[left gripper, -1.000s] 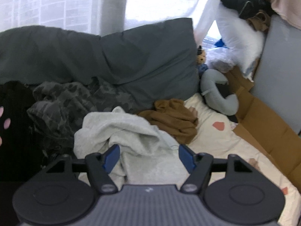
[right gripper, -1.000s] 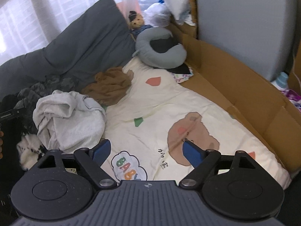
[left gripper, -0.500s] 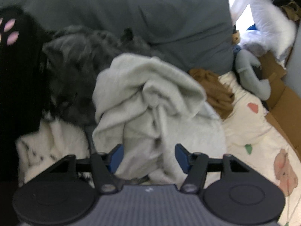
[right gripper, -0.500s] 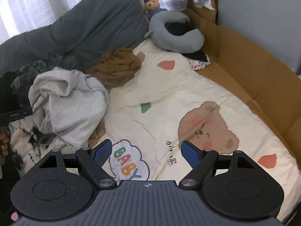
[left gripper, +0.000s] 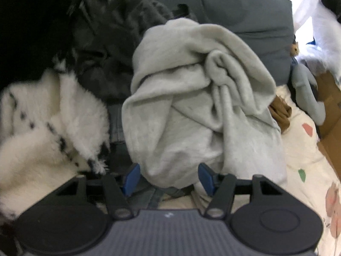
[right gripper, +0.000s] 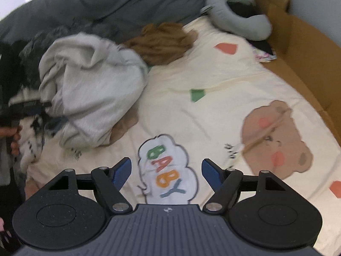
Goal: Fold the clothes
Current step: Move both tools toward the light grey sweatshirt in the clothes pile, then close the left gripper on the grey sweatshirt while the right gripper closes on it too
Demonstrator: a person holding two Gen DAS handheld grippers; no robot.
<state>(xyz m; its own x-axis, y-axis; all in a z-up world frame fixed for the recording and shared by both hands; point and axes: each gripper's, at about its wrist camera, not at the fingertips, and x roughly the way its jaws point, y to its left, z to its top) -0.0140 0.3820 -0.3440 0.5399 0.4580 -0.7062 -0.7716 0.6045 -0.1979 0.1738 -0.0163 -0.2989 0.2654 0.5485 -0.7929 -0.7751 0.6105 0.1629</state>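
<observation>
Cream bedspread [right gripper: 213, 111] — grey garment [left gripper: 191, 106] beside brown one [right gripper: 162, 40]

— What sits in front of the left hand-held gripper [left gripper: 168, 176]?
— A crumpled grey garment [left gripper: 198, 98]; its lower edge hangs between the blue pads [left gripper: 132, 176], which stand apart and have just been closing.
— And beside it?
— A white fluffy piece with black spots [left gripper: 49, 123] to the left, dark clothes [left gripper: 110, 42] behind, a brown garment [left gripper: 280, 111] to the right, all on the bed [left gripper: 302, 155].
</observation>
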